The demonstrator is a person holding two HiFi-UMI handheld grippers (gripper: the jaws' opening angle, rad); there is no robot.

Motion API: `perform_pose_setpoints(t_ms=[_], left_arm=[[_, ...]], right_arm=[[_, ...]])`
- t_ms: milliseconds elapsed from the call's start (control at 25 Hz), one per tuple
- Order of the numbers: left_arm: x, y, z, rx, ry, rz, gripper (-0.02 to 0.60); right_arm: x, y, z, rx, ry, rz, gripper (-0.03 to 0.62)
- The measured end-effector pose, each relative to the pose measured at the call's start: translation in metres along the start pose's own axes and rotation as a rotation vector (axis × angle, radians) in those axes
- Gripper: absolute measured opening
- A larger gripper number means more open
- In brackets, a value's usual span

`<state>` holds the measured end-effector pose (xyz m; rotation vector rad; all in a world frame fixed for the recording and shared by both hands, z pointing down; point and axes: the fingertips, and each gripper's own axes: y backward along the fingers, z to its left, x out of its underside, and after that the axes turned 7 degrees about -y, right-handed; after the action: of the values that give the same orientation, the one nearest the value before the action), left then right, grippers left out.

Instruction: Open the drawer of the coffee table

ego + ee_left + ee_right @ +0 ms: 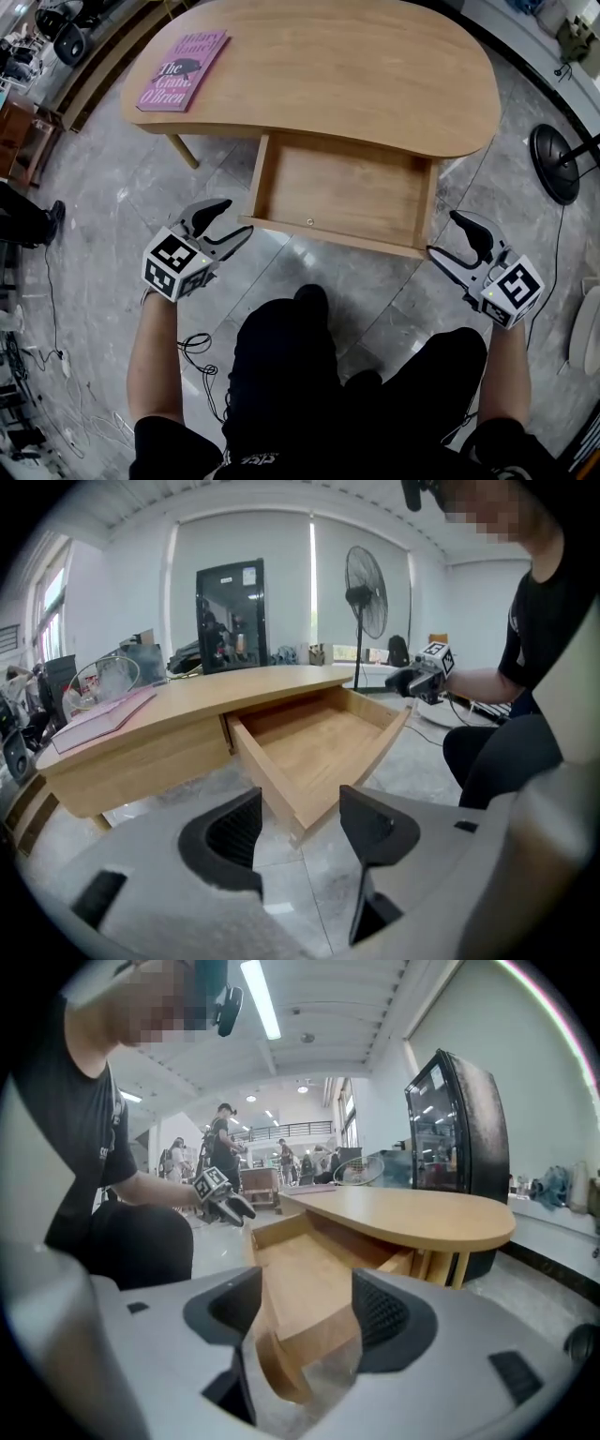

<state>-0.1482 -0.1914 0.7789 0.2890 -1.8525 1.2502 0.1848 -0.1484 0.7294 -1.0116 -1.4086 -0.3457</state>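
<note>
We see the coffee table [375, 75] and its drawer [347, 187] in light wood, smooth and matt. The floor [112, 187] is grey stone-like tile with a slight gloss. The book [183, 70] has a pink paper cover. The left gripper [236, 217] and right gripper [441, 234] look like matt grey plastic, with black ribbed pads [234, 832].

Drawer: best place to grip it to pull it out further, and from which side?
Take the front board by its top edge, from above on the person's side, one jaw inside the drawer, one outside. The drawer is open and empty, so that thin upright board is free on both faces. No clear handle shows.
</note>
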Motion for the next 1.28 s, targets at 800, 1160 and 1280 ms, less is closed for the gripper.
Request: perform_pose_setpoints(t_ms=[800, 1160, 1280], left_arm=[[-0.257, 0.118, 0.037, -0.103, 0.106, -0.240, 0.114], [-0.377, 0.217, 0.060, -0.139, 0.175, -0.287, 0.023], [-0.405, 0.244, 0.061, -0.146, 0.202, -0.313, 0.014]], right_arm=[[-0.263, 0.055, 0.004, 0.293, -0.158, -0.228, 0.140], [-0.404, 0.103, 0.055, 0.283, -0.201, -0.208, 0.043], [-0.439, 0.123, 0.067, 0.298, -0.235, -0.231, 0.017]])
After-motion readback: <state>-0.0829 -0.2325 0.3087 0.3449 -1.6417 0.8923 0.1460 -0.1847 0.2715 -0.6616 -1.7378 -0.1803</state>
